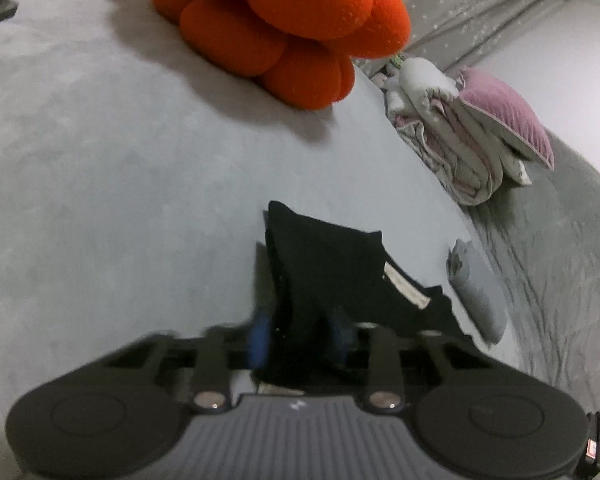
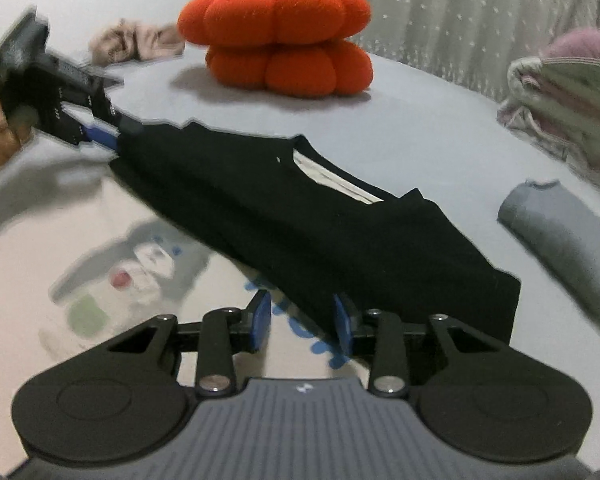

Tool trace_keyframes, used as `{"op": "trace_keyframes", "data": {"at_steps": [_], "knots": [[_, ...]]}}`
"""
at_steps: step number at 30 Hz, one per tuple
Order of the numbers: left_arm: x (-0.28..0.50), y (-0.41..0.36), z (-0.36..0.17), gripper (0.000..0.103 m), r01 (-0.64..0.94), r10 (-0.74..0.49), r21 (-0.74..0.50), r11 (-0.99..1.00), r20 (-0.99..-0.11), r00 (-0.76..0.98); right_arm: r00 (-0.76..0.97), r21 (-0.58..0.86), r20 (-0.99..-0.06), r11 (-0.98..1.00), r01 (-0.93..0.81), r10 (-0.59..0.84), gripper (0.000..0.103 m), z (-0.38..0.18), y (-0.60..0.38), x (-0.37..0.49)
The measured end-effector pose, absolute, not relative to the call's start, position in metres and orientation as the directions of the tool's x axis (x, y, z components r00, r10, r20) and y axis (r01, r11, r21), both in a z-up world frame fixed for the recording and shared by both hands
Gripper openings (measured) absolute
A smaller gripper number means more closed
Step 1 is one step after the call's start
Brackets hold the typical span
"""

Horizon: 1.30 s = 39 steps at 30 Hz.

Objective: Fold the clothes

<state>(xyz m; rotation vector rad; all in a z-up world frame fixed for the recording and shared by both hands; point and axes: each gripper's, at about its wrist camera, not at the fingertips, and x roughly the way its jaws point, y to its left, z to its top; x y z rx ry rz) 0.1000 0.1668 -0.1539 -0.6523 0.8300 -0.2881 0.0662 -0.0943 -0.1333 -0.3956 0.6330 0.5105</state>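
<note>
A: Progress first, starting closest in. The right gripper (image 2: 302, 322) has the near edge of the black folded cotton garment (image 2: 300, 216) between its blue pads (image 2: 262, 320). A gap shows beside the left pad, so I cannot tell whether it truly pinches the cloth. The left gripper (image 1: 300, 328) is clenched on the garment's other end; from the right wrist view its blue fingertips bite the far corner.

B: So where is the garment?

A: Stretched between the two grippers, lifted off the pale grey bedspread (image 1: 100, 160), sagging slightly in the middle. It looks already doubled over, layered, with a white label strip (image 2: 336, 180) showing at the neckline.

B: And what's left?

A: I'd judge at least another fold and laying it down. Beside it lies a small grey folded cloth (image 2: 560, 240), seemingly finished. Farther back a beige crumpled garment (image 2: 136, 42) waits, probably unfolded. Beyond sits an orange pumpkin-shaped plush cushion (image 2: 276, 40), and a striped rolled quilt (image 1: 452, 136) with a pink pillow (image 1: 504, 112).
</note>
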Motion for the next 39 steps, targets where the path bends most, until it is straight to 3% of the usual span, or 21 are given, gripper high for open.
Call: {"op": "trace_keyframes", "data": {"at_steps": [1, 5, 9, 14, 18, 20, 24, 27, 32, 36, 39], "knots": [[0.1, 0.167, -0.152, 0.011, -0.008, -0.482, -0.642, 0.766, -0.584, 0.653, 0.705, -0.231, -0.639, 0.797, -0.558, 0.308, 0.012, -0.136, -0.093, 0.066], [0.101, 0.169, -0.143, 0.011, -0.009, -0.506, -0.674, 0.738, -0.562, 0.654, 0.723, -0.27, -0.619, 0.78, -0.564, 0.309, 0.003, -0.131, -0.099, 0.066], [0.099, 0.175, -0.141, 0.011, -0.034, -0.522, -0.693, 0.72, -0.573, 0.632, 0.73, -0.257, -0.595, 0.782, -0.568, 0.335, 0.003, -0.119, -0.108, 0.065], [0.104, 0.173, -0.153, 0.02, -0.058, -0.481, -0.601, 0.798, -0.691, 0.54, 0.672, -0.213, -0.641, 0.756, -0.619, 0.37, 0.003, -0.123, -0.109, 0.068], [0.105, 0.173, -0.149, 0.038, -0.046, -0.45, -0.556, 0.83, -0.715, 0.535, 0.62, -0.218, -0.701, 0.721, -0.657, 0.353, 0.012, -0.134, -0.103, 0.067], [0.102, 0.174, -0.141, 0.041, -0.041, -0.413, -0.531, 0.846, -0.703, 0.579, 0.607, -0.19, -0.707, 0.73, -0.656, 0.361, 0.017, -0.13, -0.106, 0.066], [0.092, 0.168, -0.123, 0.041, 0.018, -0.346, -0.474, 0.881, -0.617, 0.706, 0.626, -0.097, -0.664, 0.783, -0.614, 0.409, 0.049, -0.116, -0.127, 0.064], [0.089, 0.149, -0.114, 0.041, 0.141, -0.368, -0.412, 0.9, -0.545, 0.753, 0.698, -0.058, -0.607, 0.855, -0.516, 0.38, 0.049, -0.112, -0.143, 0.07], [0.091, 0.119, -0.13, 0.048, 0.271, -0.412, -0.324, 0.906, -0.534, 0.738, 0.783, -0.024, -0.554, 0.935, -0.353, 0.281, 0.049, -0.122, -0.158, 0.087], [0.089, 0.12, -0.157, 0.053, 0.273, -0.357, -0.231, 0.934, -0.566, 0.743, 0.758, -0.023, -0.603, 0.944, -0.328, 0.248, 0.042, -0.147, -0.169, 0.094], [0.082, 0.129, -0.153, 0.057, 0.228, -0.341, -0.264, 0.937, -0.553, 0.76, 0.758, 0.061, -0.594, 0.955, -0.29, 0.268, 0.042, -0.142, -0.184, 0.093]]}}
